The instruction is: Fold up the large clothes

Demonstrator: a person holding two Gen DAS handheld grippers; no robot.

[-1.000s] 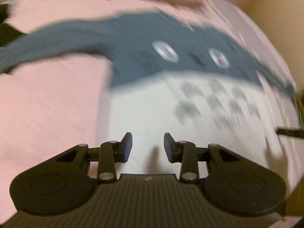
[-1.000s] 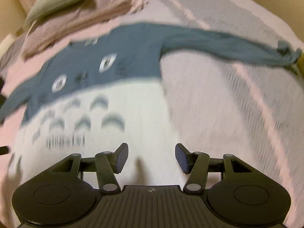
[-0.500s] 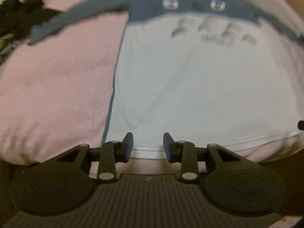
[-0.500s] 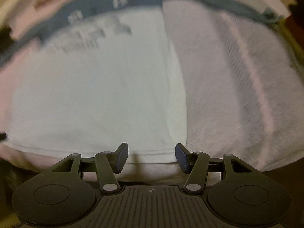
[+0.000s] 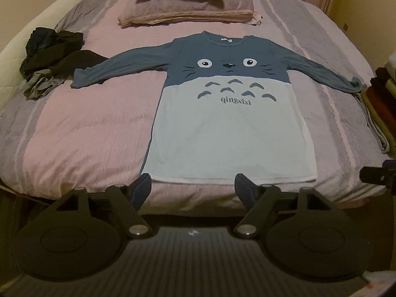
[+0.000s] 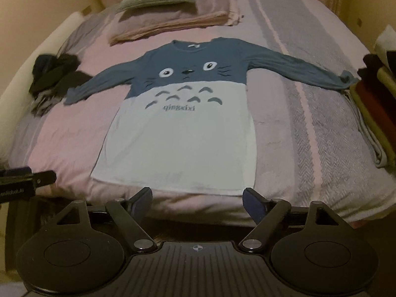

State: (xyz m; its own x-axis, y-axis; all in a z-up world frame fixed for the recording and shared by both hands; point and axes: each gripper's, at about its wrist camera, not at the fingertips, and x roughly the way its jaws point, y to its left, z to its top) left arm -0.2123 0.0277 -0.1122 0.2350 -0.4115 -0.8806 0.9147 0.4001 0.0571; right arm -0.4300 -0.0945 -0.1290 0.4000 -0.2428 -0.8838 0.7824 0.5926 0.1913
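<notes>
Long-sleeved shirt (image 5: 230, 128) lay flat, face up, in the middle of the bed (image 5: 74, 133), collar toward the pillows (image 5: 188, 2), both sleeves spread out sideways, hem at the near edge. Left tongs (image 5: 192, 189) were apart and had just been opening, nothing between them, held clear of the hem. Right tongs (image 6: 198, 201) were also spread wide, had just been opening, nothing held. Dark clothes pile (image 5: 49, 49) sat at the bed's left side, just beside the left cuff. Folded stack (image 6: 371, 104) lay near the right cuff.
</notes>
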